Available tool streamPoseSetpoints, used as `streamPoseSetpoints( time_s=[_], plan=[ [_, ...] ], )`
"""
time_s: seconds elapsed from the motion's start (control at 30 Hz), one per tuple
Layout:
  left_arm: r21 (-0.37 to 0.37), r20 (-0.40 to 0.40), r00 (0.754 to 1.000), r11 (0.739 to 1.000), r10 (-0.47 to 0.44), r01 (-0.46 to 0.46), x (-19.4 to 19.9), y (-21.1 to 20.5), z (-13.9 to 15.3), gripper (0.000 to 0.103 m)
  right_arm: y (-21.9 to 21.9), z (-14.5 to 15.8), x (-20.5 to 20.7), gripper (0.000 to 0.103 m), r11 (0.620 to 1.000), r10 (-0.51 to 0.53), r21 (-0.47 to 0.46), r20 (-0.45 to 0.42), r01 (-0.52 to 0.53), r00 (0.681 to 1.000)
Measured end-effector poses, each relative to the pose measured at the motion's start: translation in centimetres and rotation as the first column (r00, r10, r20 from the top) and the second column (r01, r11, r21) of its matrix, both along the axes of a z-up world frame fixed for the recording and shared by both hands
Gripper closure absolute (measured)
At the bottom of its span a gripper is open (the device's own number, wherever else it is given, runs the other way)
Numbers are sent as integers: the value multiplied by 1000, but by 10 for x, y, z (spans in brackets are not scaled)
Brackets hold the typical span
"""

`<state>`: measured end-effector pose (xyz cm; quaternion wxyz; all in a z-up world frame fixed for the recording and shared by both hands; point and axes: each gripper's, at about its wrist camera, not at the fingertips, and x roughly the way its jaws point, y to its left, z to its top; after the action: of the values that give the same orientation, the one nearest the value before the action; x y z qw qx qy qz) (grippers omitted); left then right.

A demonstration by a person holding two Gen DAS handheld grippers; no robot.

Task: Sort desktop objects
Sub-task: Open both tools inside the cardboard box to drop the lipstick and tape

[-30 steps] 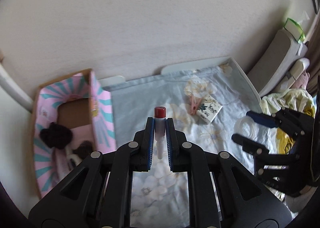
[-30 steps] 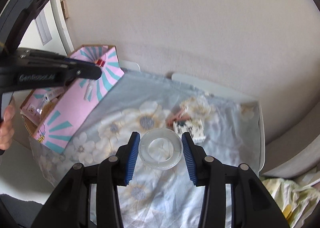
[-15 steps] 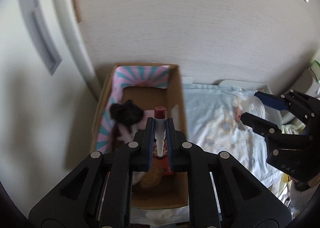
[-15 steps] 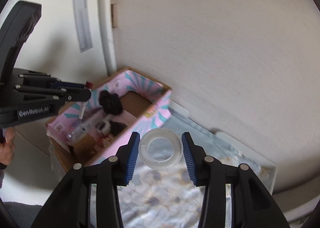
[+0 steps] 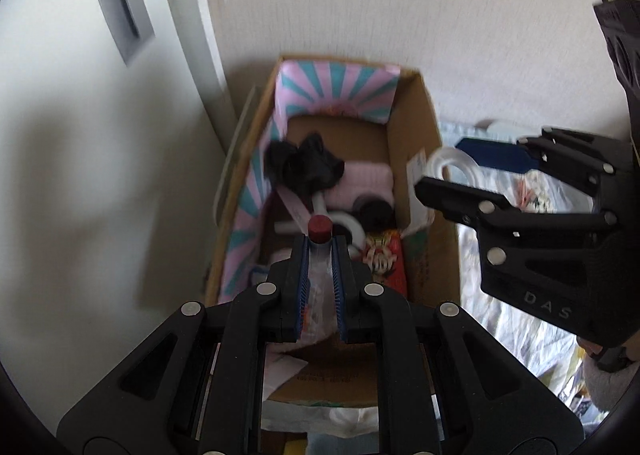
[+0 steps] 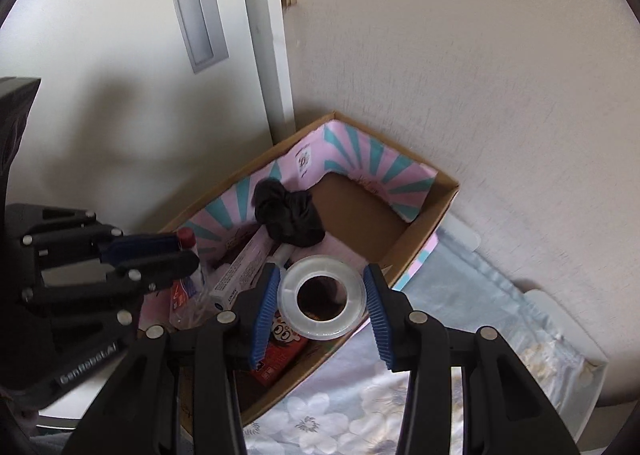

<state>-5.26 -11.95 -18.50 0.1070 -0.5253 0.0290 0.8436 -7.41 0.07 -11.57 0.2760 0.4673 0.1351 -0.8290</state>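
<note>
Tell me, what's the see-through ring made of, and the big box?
The ring looks like clear glossy plastic, probably a tape roll: you can see through it and its rim shines. The box looks like matte brown cardboard, with pink-and-teal printed paper lining its walls.

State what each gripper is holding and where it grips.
Left gripper: red-capped tube, clamped across its body just below the cap. Right gripper: clear tape roll, pinched across its outer rim.
</note>
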Motion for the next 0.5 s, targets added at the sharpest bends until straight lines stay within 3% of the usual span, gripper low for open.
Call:
streamPoseSetpoints(
  time_s=[0.13, 0.3, 0.37, 0.4, 0.43, 0.5],
  plan=[
    [6, 29, 1000, 1000, -6, 6, 4, -1, -13, 93, -1, -13, -1, 63, 1000, 6, -18, 44, -5, 999],
    [56, 25, 1000, 998, 0, -2, 3, -8, -9, 91, -7, -11, -3, 63, 999, 19, -28, 47, -18, 999],
    [107, 19, 1000, 994, 3, -5, 2, -14, -3, 67, -8, -9, -5, 63, 1000, -4, -20, 50, 5, 999],
    [125, 12, 1000, 992, 10, -12, 2, -18, 2, 27, -8, -7, -7, 56, 1000, -21, -19, 50, 22, 999],
    [124, -5, 1000, 992, 29, -28, 2, -23, 6, 7, -6, -5, -8, 48, 999, -39, -22, 48, 40, 998],
    [149, -41, 998, 988, 50, -43, 4, -33, 15, 1, 4, 0, -9, 35, 995, -68, -71, 49, 71, 996]
  ],
)
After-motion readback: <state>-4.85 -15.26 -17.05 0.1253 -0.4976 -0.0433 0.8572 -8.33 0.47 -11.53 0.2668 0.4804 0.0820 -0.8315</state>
